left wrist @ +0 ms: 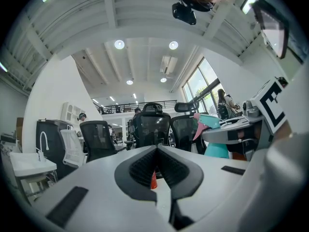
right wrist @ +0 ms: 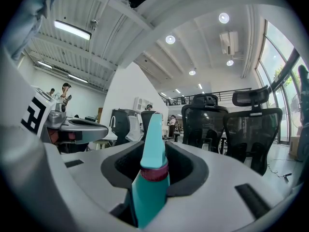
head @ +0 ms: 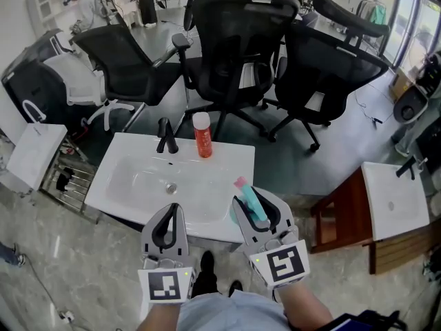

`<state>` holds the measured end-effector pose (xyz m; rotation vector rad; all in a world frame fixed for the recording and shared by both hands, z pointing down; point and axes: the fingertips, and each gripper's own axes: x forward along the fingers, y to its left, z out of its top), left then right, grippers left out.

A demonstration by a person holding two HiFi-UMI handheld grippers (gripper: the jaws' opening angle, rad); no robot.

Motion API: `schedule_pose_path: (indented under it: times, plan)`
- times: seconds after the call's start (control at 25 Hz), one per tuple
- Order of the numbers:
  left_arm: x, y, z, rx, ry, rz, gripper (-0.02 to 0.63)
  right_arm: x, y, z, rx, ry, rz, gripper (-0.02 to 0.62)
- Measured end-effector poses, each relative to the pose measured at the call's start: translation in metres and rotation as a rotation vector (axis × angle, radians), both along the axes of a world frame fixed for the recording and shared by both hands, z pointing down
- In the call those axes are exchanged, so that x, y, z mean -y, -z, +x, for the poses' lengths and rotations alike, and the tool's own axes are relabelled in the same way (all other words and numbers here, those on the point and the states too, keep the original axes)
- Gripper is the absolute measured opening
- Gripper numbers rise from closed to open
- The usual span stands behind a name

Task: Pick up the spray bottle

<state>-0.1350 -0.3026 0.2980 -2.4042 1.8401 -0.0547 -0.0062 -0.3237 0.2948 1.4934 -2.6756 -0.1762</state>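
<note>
**Pick-up, lift stage.** R tool [head: 260,202] is clamped on the teal spray bottle [head: 247,193] near its neck. The head w/ pink trigger stands above the jaws and the body hangs below. The bottle is upright over the front-right corner of the white sink [head: 138,158], apparently clear of the rim. L tool [head: 171,211] has its jaws together w/ nothing in them and hovers just beside R over the sink's front edge. A red bottle [head: 202,138] stands by the faucet [head: 165,136] at the back rim, well apart from both tools. Judged: grasp made, task nearly done. Next move calls for a firm, steady hold w/ the bottle kept upright. The grip sits high, so the body could swing or slip if pressure eases.
</note>
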Motion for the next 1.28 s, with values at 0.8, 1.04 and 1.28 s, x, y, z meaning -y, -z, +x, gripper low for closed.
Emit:
schedule_pose_path:
  times: [0.8, 1.04, 1.28]
  plan:
    - [0.0027, 0.0012, 0.0058, 0.023, -0.014, -0.002, 0.018, 0.0025, -0.0012, 0.0018, 0.001, 0.006, 0.005, 0.140]
    - [0.0048, 0.0016, 0.0088, 0.018, -0.018, -0.001, 0.018, 0.0039, -0.0020, 0.0026, 0.008, 0.006, 0.005, 0.140]
    - [0.0038, -0.0001, 0.0088, 0.026, -0.018, -0.003, 0.018, 0.0032, -0.0021, 0.0049, 0.011, 0.002, 0.003, 0.140]
